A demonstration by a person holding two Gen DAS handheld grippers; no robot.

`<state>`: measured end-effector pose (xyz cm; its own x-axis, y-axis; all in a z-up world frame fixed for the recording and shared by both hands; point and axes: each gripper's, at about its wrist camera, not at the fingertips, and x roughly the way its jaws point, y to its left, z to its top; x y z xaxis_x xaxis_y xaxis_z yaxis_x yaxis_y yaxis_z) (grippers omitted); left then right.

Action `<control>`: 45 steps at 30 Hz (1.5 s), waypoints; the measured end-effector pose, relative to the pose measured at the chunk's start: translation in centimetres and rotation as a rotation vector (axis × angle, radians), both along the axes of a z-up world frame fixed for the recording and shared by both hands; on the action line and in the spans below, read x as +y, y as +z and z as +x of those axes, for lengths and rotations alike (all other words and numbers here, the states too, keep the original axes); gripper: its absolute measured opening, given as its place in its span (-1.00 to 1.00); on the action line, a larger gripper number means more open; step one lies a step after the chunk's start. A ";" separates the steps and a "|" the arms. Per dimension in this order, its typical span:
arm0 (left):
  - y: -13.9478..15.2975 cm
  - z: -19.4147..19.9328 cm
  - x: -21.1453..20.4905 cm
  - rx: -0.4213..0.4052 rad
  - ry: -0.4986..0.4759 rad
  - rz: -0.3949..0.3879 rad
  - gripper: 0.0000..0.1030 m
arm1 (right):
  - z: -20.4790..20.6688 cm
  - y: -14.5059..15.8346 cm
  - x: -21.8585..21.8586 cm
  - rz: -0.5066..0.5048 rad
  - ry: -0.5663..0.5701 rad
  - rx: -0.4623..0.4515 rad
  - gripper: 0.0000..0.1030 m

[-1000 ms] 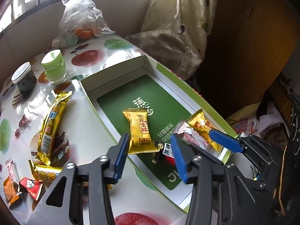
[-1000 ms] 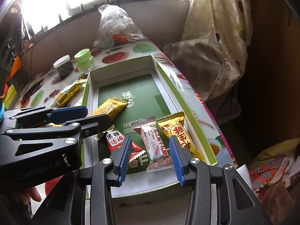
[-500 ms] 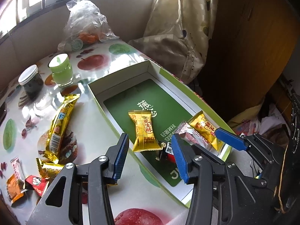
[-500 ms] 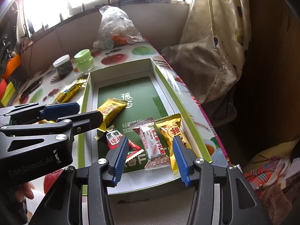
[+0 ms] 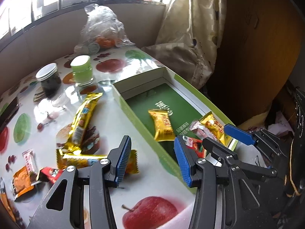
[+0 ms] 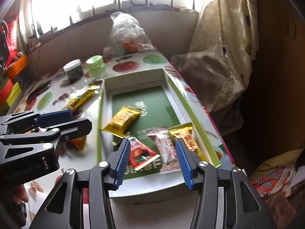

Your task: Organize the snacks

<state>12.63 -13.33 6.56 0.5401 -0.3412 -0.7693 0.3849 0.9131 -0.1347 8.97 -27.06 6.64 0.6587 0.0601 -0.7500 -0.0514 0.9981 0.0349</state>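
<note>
While empty, right hand-held gripper [image 6: 153,161] gapes

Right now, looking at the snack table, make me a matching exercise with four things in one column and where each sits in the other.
Things:
1. red packet
2. long gold bar
3. dark jar
4. orange packet

Places:
A. on the table left of the green box
B. inside the box, near end
C. beside the green jar
D. table's near left edge

Pairs: 1-B, 2-A, 3-C, 4-D

Box [image 6: 192,114] floor: white letters, blurred, end looks like "F". Snack packs [image 6: 122,121] carry print, too blurred to read. Left gripper [image 6: 22,172] body: raised word, unclear.
</note>
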 end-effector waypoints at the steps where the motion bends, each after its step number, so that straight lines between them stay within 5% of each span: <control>1: 0.1 -0.1 0.5 -0.002 0.011 -0.003 -0.06 | 0.0 0.2 0.3 0.002 0.009 -0.006 -0.05; 26: -0.9 -2.0 13.7 0.012 0.291 -0.016 -0.06 | 1.6 0.0 9.5 -0.007 0.285 0.003 -0.05; 39: -1.9 -1.5 16.1 0.043 0.324 -0.035 -0.06 | 4.5 -2.2 14.0 -0.040 0.479 0.080 -0.05; 45: -2.3 -1.2 16.7 0.052 0.331 -0.039 -0.06 | 5.3 -3.2 16.4 -0.130 0.584 0.095 -0.05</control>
